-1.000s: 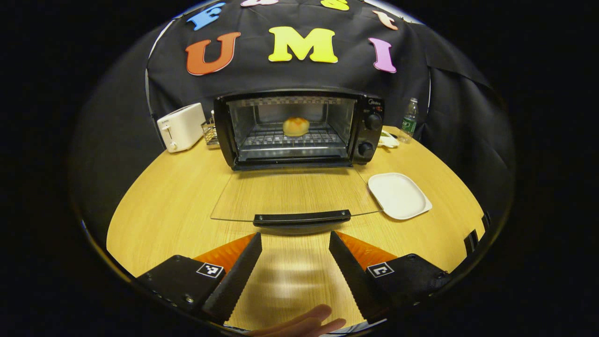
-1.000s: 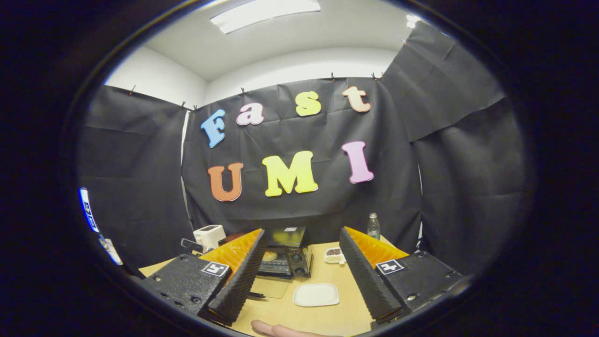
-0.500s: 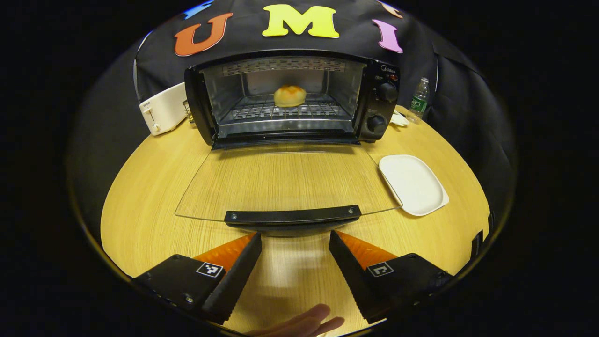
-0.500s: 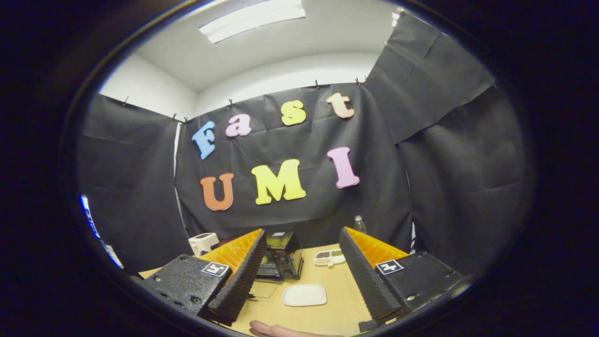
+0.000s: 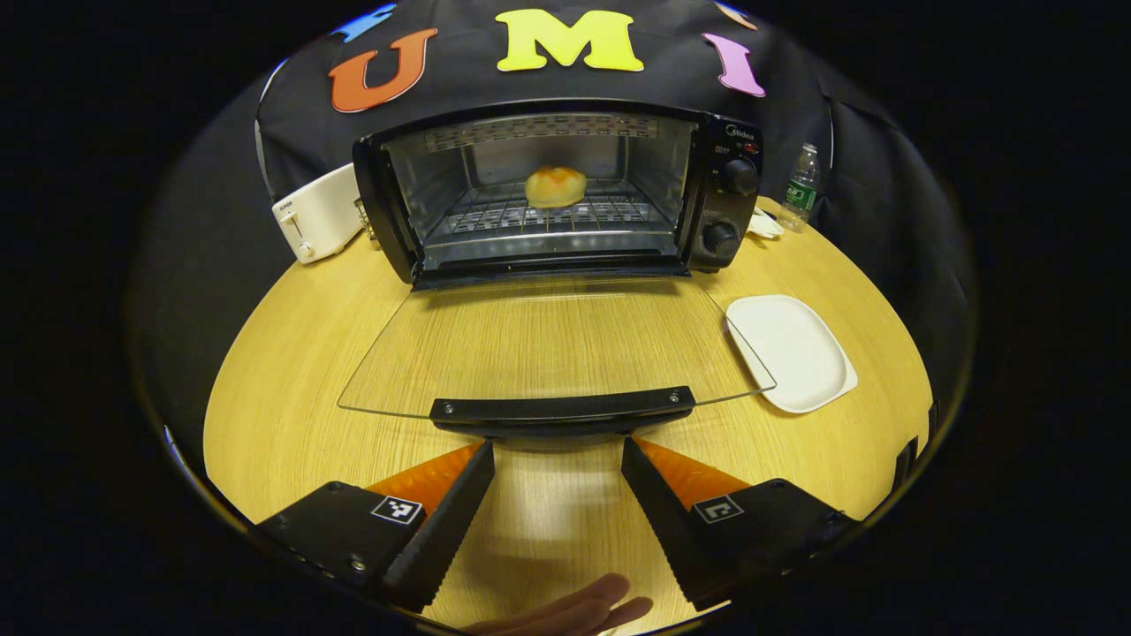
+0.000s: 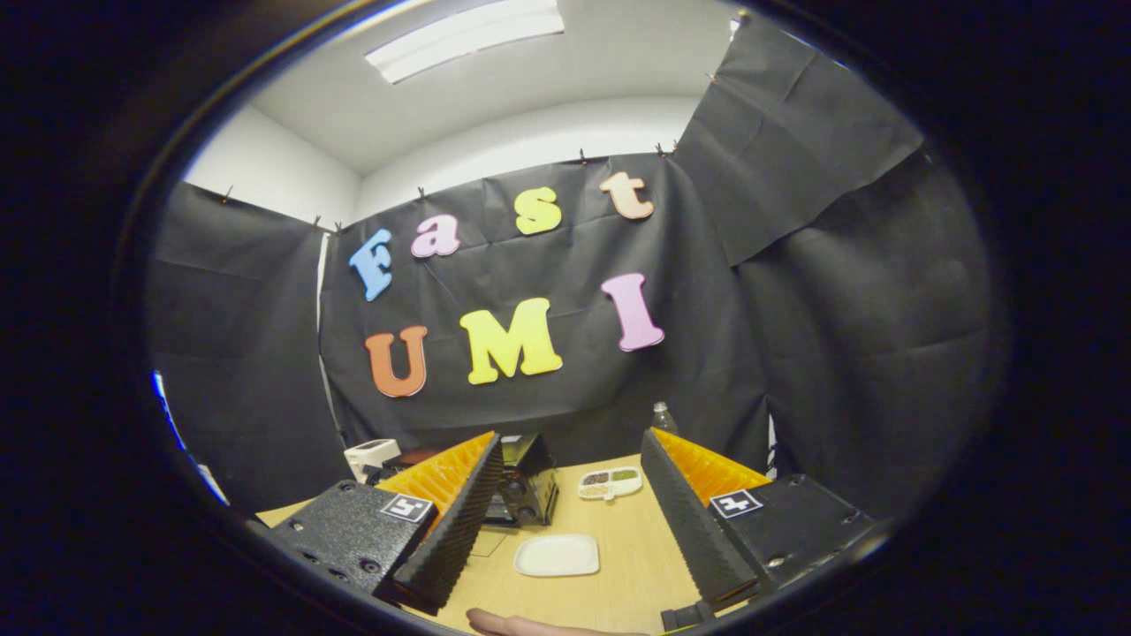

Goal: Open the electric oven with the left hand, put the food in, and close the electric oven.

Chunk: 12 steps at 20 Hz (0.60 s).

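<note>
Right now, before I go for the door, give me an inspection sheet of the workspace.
Surface: wooden table, bare in front of the door.
Job's things: oven open, glass door folded flat, handle nearest the left gripper; bun on the rack inside.
Clutter: empty white plate right of the door; toaster left of the oven; bottle and a divided snack dish to its right.
Grippers: left gripper open, just short of the handle, touching nothing; right gripper open, empty.
Cables: nothing seen.
Surroundings: black cloth wall; fingertips at the bottom edge.
</note>
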### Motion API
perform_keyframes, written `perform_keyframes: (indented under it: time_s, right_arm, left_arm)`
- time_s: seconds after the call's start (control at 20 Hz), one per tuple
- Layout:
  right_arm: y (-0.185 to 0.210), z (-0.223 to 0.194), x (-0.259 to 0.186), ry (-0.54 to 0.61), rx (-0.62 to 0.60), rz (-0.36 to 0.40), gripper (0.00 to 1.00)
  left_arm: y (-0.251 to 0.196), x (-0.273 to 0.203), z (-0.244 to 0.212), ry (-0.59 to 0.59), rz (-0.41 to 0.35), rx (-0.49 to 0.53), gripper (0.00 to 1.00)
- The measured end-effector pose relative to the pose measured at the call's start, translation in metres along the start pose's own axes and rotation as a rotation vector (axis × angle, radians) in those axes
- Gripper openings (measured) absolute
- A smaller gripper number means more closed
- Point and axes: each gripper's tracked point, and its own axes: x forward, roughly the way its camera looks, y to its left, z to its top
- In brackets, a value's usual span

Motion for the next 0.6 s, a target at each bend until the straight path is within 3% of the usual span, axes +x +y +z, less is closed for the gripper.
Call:
perform_keyframes:
  time_s: [0.3, 0.35, 0.4, 0.45, 0.6]
  right_arm:
    - [-0.002, -0.003, 0.0, -0.012, 0.016, 0.002, 0.94]
    - [-0.004, -0.002, 0.001, -0.017, 0.027, -0.001, 0.94]
    - [-0.004, -0.002, 0.002, -0.015, 0.031, -0.004, 0.94]
    - [-0.006, -0.005, 0.003, -0.013, 0.034, -0.008, 0.94]
    - [-0.006, -0.008, 0.004, -0.003, 0.042, -0.01, 0.94]
  left_arm:
    - [0.002, -0.007, 0.015, -0.037, -0.005, -0.006, 0.95]
    - [0.003, -0.01, 0.016, -0.042, -0.008, -0.008, 1.0]
    - [0.003, -0.011, 0.019, -0.048, -0.011, -0.013, 0.96]
    - [0.003, -0.013, 0.02, -0.054, -0.013, -0.017, 1.0]
    - [0.002, -0.02, 0.031, -0.079, -0.021, -0.028, 0.96]
